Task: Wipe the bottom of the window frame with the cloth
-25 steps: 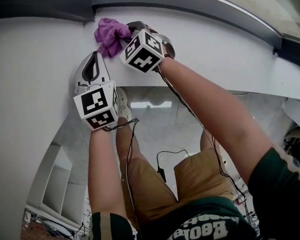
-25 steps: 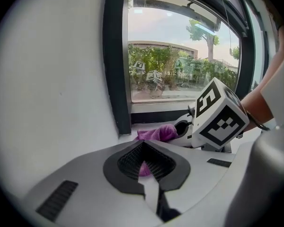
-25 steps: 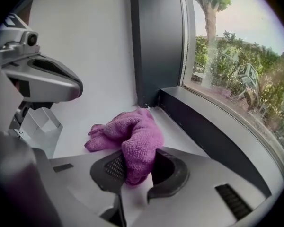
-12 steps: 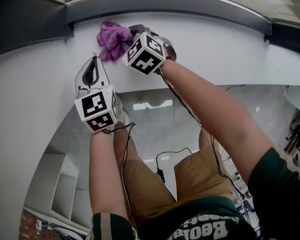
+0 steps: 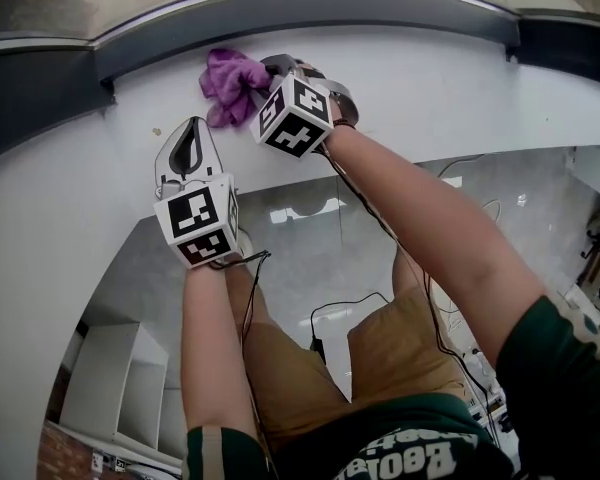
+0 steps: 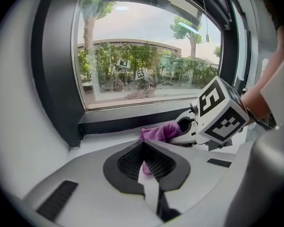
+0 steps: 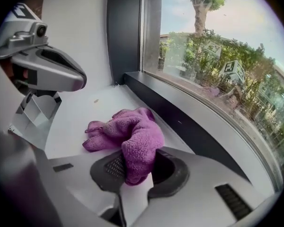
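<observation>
Change since a second ago: right gripper [image 5: 268, 66] and cloth [image 5: 230, 83] have slid along the sill [image 5: 440, 78] away from the dark corner at the left. The left gripper [image 5: 188, 133] has gone the same way.
Right gripper: jaws closed on a fold of the purple cloth, which is bunched between the black pads. The rest spills forward onto the sill.
Cloth: crumpled and lying on the white sill, just beside the bottom rail of the window frame [image 5: 330, 10]. From the right gripper view I cannot tell whether its far edge touches the rail.
Left gripper: tips drawn together with nothing gripped between them. A sliver of purple shows in the gap behind the pads. It is probably the cloth seen through it, though the view is too cramped to be sure.
Left gripper position: over the sill, nearer the person than the cloth and apart from it, pointing toward the window.
Window frame: a dark rail runs along the back of the sill and meets a dark upright at the left corner.
Beyond the glass: trees, a hedge and a low building.
Arms: both forearms reach forward — the right one crosses above the left gripper's marker cube [image 5: 202, 226].
</observation>
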Motion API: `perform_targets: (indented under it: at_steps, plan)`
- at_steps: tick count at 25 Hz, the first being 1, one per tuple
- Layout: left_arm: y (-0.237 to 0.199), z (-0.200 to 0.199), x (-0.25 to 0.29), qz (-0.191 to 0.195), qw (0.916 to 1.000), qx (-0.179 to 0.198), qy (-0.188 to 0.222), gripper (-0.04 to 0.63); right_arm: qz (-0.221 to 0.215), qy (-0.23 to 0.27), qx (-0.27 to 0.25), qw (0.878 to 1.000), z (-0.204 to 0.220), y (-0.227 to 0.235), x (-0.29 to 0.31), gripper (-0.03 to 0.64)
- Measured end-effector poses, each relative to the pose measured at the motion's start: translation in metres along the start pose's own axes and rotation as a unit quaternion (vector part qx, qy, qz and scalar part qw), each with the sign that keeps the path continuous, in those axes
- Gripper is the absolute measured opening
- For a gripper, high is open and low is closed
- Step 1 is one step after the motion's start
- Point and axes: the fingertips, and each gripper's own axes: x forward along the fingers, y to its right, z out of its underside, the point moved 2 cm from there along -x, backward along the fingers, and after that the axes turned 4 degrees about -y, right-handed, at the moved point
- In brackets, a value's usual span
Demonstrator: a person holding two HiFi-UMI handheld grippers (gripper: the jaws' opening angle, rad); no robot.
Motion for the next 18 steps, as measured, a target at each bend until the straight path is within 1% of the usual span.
perform_targets:
  at_steps: [18]
  plan:
    - [0.092,-0.032,0.032,0.040,0.9983,0.042,0.003,0.006,0.033,-0.018,0.042,0.998,0.095,0.059,-0.050,0.091]
